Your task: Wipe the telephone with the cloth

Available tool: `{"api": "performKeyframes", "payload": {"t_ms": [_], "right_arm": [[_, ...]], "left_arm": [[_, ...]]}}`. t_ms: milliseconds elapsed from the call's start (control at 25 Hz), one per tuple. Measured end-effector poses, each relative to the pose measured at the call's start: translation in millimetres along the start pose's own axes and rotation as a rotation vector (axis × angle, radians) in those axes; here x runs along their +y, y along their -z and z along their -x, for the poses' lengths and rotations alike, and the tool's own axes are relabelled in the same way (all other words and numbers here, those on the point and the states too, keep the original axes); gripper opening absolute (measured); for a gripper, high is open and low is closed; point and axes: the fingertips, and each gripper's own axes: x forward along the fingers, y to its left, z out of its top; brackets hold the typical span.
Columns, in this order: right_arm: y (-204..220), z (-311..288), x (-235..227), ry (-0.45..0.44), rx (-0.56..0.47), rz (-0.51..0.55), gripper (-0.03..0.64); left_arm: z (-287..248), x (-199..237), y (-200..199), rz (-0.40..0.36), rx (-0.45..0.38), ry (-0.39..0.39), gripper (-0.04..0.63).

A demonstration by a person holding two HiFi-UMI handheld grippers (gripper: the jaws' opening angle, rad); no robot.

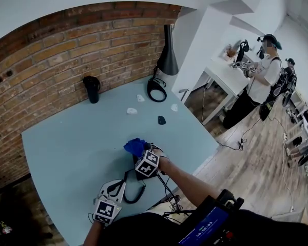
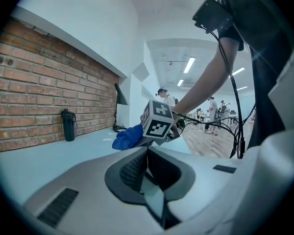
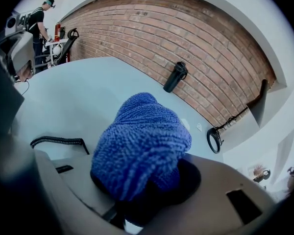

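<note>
My right gripper [image 1: 142, 154] is shut on a bunched blue cloth [image 1: 134, 146] and holds it down on a dark telephone [image 1: 135, 165] near the front of the pale blue table [image 1: 66, 147]. The cloth [image 3: 142, 146] fills the right gripper's [image 3: 143, 192] jaws in its own view. A black coiled cord [image 1: 139, 194] loops from the telephone toward the table edge, and the cord [image 3: 56, 141] also shows in the right gripper view. My left gripper [image 1: 115, 186] rests by that cord, pointing at the cloth [image 2: 127, 137]. The left gripper's [image 2: 147, 173] jaws look closed together with nothing between them.
A black bottle [image 1: 92, 88] stands by the brick wall. At the table's back right are a black lamp [image 1: 168, 55], a black cable ring [image 1: 156, 90], small white bits [image 1: 132, 110] and a small black piece [image 1: 161, 120]. A person [image 1: 259, 81] stands beyond the table.
</note>
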Motion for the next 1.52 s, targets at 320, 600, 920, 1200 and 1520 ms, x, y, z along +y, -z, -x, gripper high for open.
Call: {"api": "performKeyframes", "payload": {"t_ms": [320, 600, 920, 1200, 1520], "right_arm": [[3.0, 2.0, 11.9, -0.009, -0.008, -0.030, 0.166], [4.6, 5.0, 14.9, -0.007, -0.008, -0.036, 0.166], [9.8, 8.3, 23.2, -0.008, -0.006, -0.048, 0.166], [16.3, 9.4, 33.2, -0.008, -0.001, -0.027, 0.166], [20.7, 10.5, 46.0, -0.013, 0.005, 0.001, 0.166]], "left_arm": [[-3.3, 0.1, 3.8, -0.009, -0.004, 0.012, 0.021], [-3.6, -3.9, 4.0, -0.015, 0.002, 0.026, 0.022], [-4.8, -8.7, 5.3, -0.019, 0.009, 0.039, 0.021], [-7.0, -12.5, 7.8, -0.021, 0.019, 0.050, 0.022], [-6.0, -12.0, 8.9, -0.027, 0.024, 0.053, 0.022]]}}
